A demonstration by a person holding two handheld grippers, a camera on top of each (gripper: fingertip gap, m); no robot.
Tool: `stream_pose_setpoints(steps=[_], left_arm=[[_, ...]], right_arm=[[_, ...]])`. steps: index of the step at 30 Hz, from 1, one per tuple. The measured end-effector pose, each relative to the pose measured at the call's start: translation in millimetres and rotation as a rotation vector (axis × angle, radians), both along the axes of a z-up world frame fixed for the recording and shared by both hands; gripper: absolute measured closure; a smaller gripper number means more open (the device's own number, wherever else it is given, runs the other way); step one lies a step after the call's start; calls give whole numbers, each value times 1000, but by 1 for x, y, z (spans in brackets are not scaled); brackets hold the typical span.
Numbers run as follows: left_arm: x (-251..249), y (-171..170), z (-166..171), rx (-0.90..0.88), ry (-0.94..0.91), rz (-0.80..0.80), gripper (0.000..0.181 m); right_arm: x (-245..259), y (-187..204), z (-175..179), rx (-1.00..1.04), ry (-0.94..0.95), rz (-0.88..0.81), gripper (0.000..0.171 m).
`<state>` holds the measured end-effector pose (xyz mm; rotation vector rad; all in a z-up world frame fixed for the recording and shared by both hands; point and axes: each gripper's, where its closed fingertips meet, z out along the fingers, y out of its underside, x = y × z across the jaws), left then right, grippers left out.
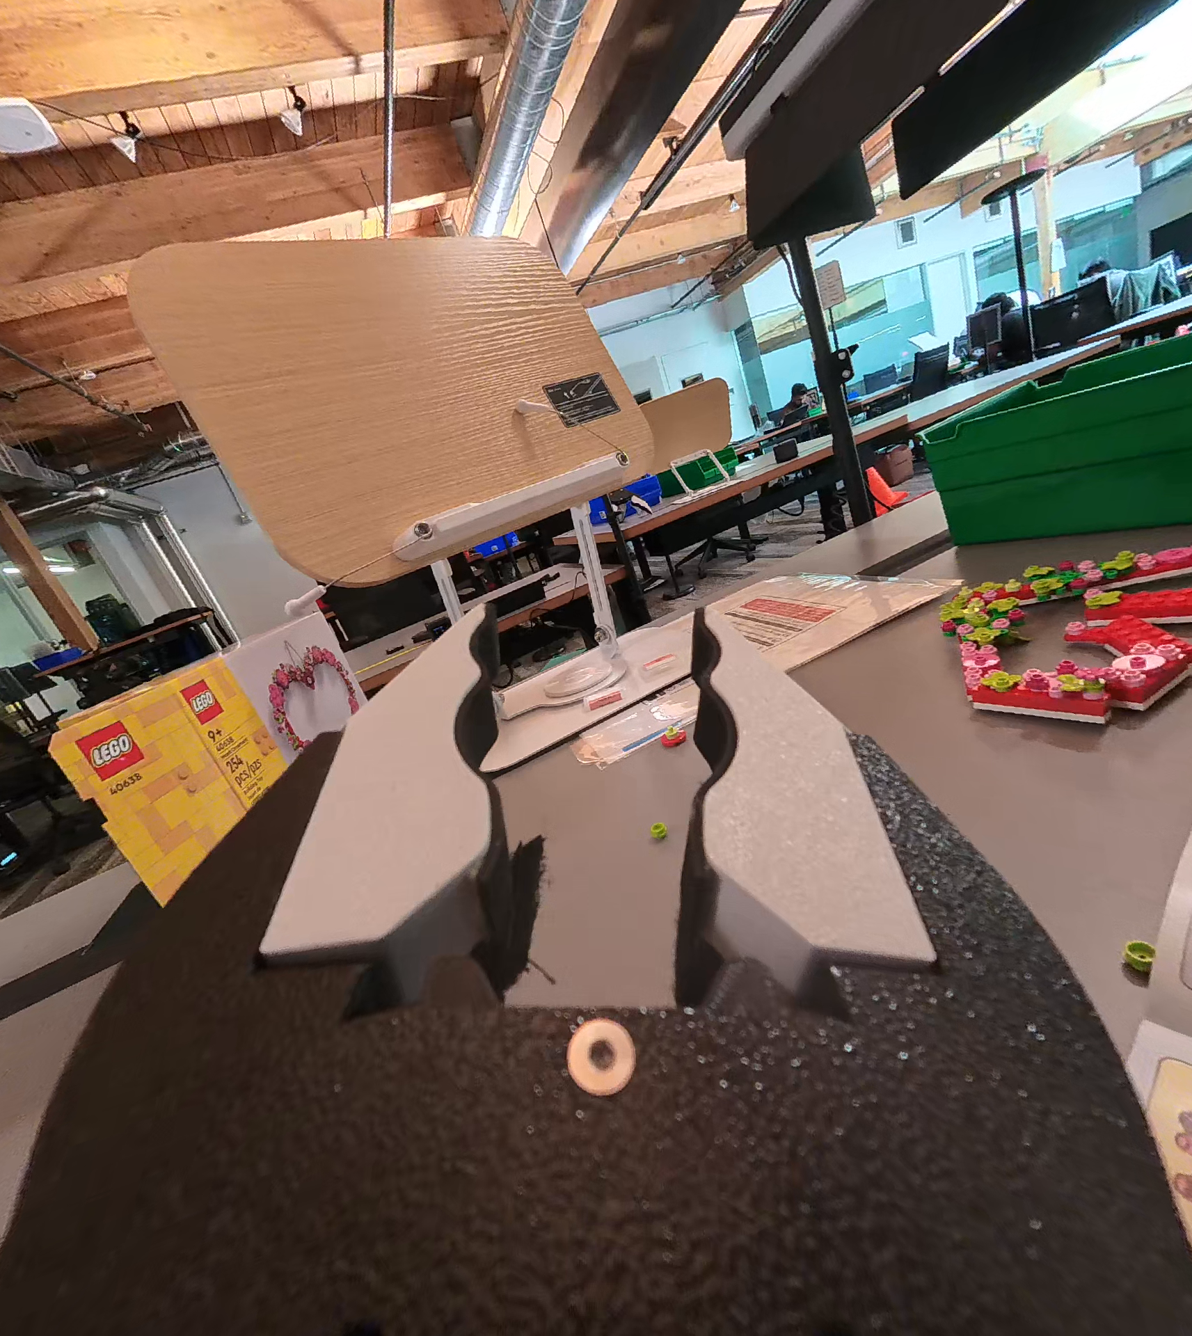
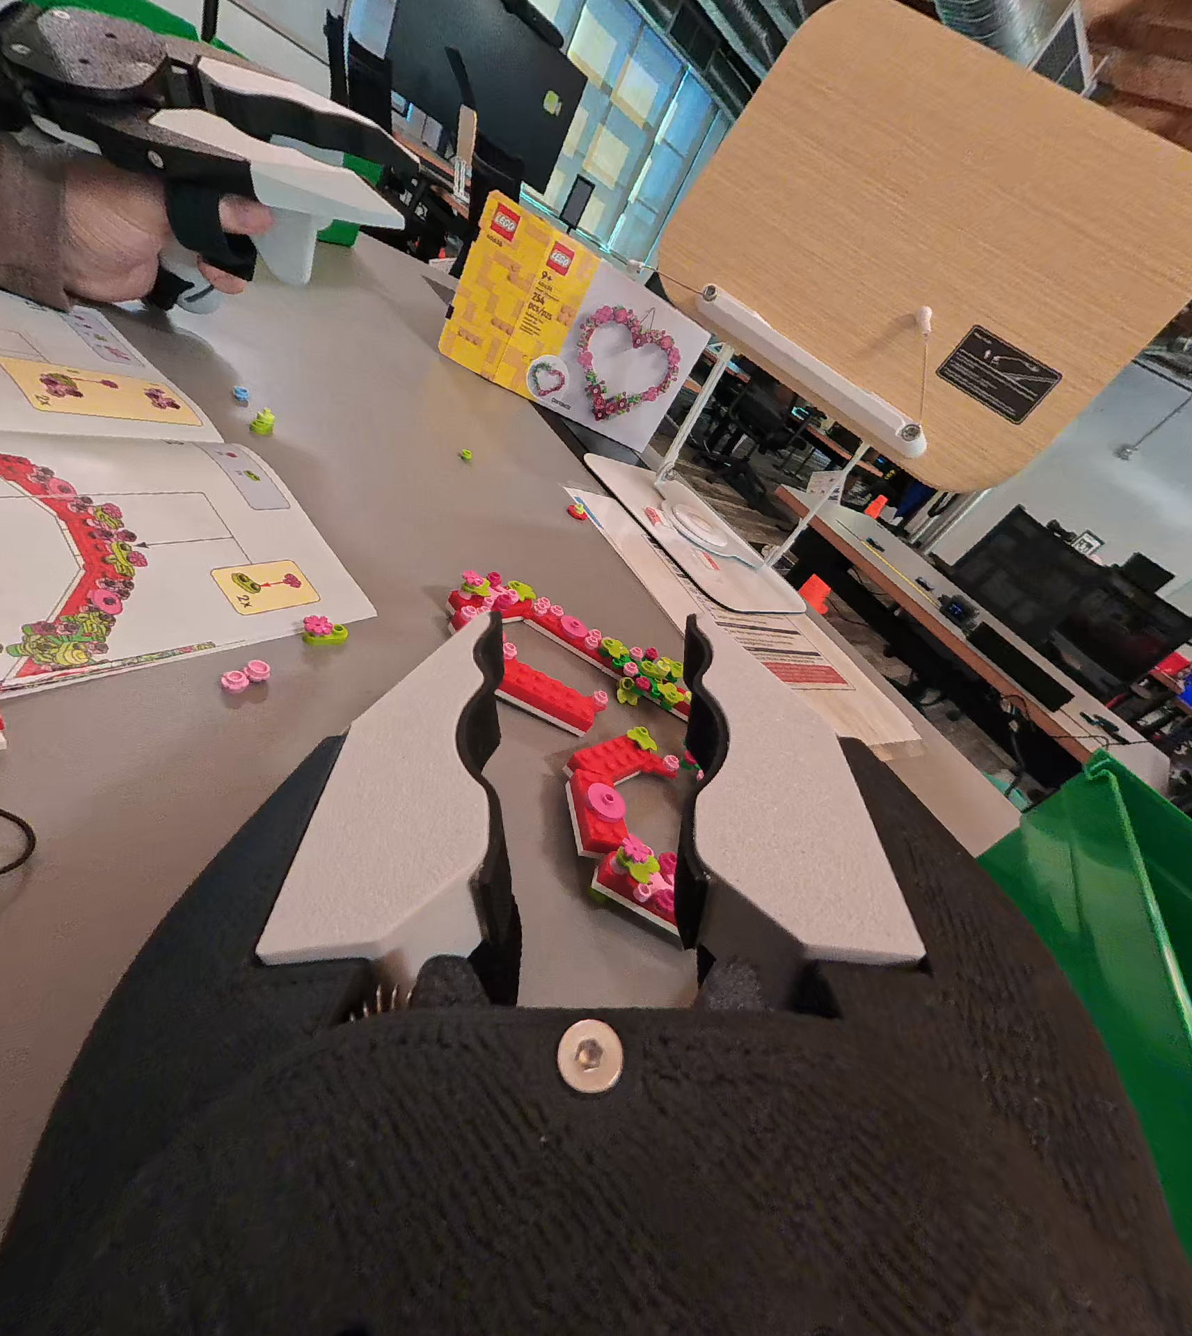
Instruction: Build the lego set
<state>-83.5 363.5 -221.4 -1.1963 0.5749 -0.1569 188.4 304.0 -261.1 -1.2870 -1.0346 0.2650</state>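
Observation:
A part-built red Lego frame with pink and lime flowers (image 2: 578,694) lies on the grey table (image 2: 361,347). My right gripper (image 2: 589,640) hangs open and empty just above it. The frame also shows at the right of the left wrist view (image 1: 1084,643). My left gripper (image 1: 593,629) is open and empty above the table, left of the frame. It shows at the top left of the right wrist view (image 2: 361,188), held by a hand. A tiny lime stud (image 1: 658,831) lies between its fingers. An open instruction booklet (image 2: 108,506) lies at the left.
A yellow Lego box (image 2: 542,318) and a wooden book stand (image 2: 940,238) stand at the back. Green bins (image 1: 1099,434) sit at the right. Loose pink pieces (image 2: 246,676), a lime and pink flower piece (image 2: 324,630), a lime piece (image 2: 262,421) and plastic bags (image 1: 795,622) lie about. The tips of one gripper are about 30 centimetres away from the tips of the other.

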Motion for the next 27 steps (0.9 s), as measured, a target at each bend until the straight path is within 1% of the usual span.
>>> stream_pose_setpoints(steps=[20, 22, 24, 27], left_arm=[[1, 1, -2, -25, -25, -38, 130], [-1, 2, 0, -10, -23, -12, 127], [-10, 5, 2, 19, -15, 58, 124], [-10, 5, 2, 22, -16, 62, 123]], right_arm=[[18, 15, 8, -25, 93, -25, 125], [22, 17, 10, -28, 111, -32, 126], [26, 20, 11, -27, 127, -45, 126], [30, 21, 15, -15, 148, -50, 126]])
